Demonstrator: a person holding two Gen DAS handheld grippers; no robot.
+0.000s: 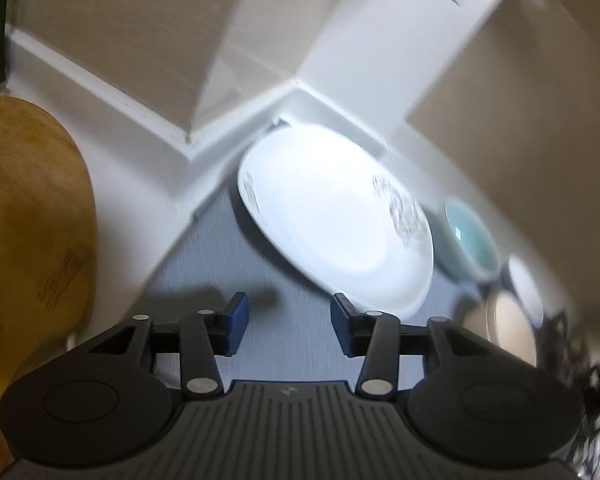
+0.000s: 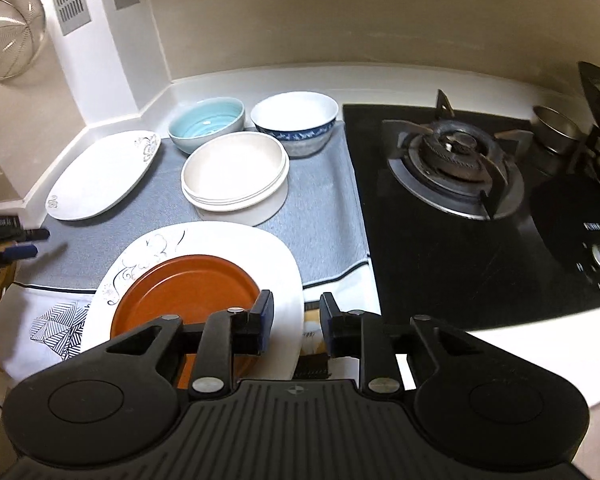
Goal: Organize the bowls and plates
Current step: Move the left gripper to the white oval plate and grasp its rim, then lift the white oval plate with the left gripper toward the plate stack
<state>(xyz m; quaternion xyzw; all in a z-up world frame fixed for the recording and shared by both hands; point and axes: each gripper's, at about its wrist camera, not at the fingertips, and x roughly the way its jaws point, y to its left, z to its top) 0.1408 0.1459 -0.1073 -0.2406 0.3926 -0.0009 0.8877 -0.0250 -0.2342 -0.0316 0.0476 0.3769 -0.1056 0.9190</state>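
**Plates partly stacked, bowls still loose**

Left gripper (image 1: 286,322): jaws apart, nothing between them, poised over grey mat (image 1: 236,248) just short of white oval plate with grey floral print (image 1: 332,232). Right gripper (image 2: 296,324): narrowly parted, empty, above rim of large white square plate with black swirl pattern (image 2: 228,240), already carrying round terracotta plate (image 2: 188,284). Done, seemingly: cream shallow dishes (image 2: 234,172) nested together. Left to do: oval plate apart near wall, pale-blue ribbed bowl (image 2: 206,122) and white bowl with blue band (image 2: 294,120) side by side, unstacked.
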